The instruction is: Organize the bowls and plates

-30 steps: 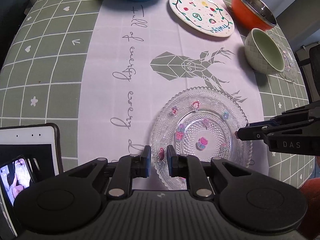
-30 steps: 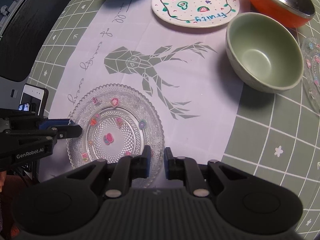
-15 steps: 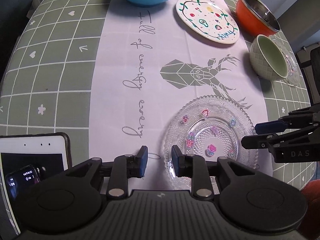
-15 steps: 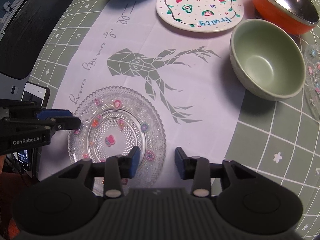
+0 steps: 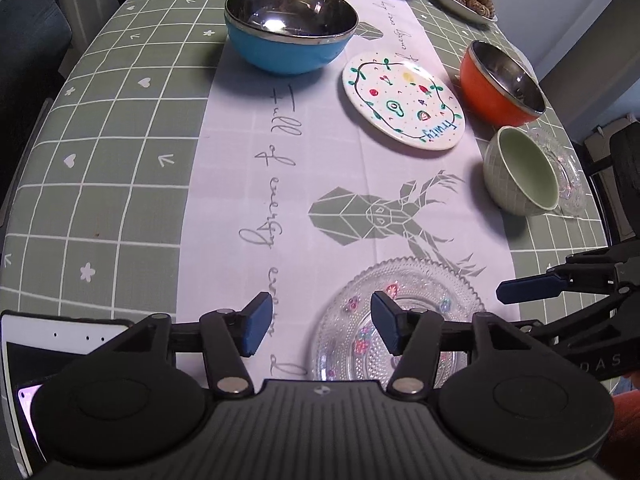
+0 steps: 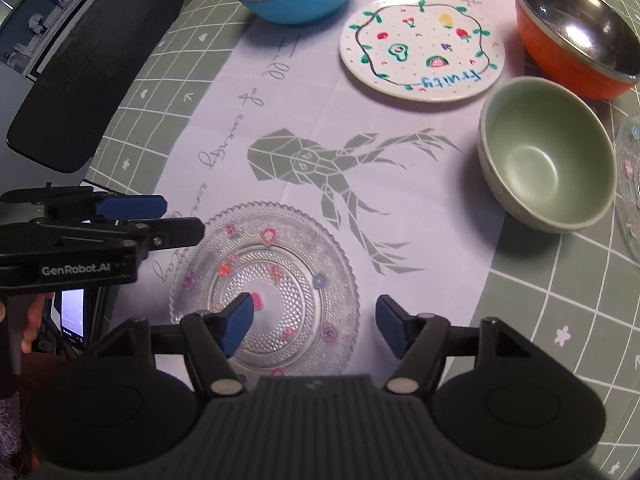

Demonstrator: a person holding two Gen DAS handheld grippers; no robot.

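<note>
Altogether three bowls (image 6: 546,166), two glass plates (image 6: 264,284), one painted plate (image 6: 422,50); both grippers' (image 5: 320,320) jaws opening, nothing between.

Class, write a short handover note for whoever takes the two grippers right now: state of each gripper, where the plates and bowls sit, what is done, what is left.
Left gripper: jaws opening, empty.
Right gripper: jaws opening, empty.
Clear patterned glass plate lies flat on the table runner beneath both grippers, gripped by neither.
White ceramic fruit-print plate, blue metal-lined bowl, orange metal-lined bowl and pale green ceramic bowl stand apart; a second glass plate lies behind the green bowl.
Done: nothing stacked yet.
Left: probably group plates together and nest bowls.
</note>
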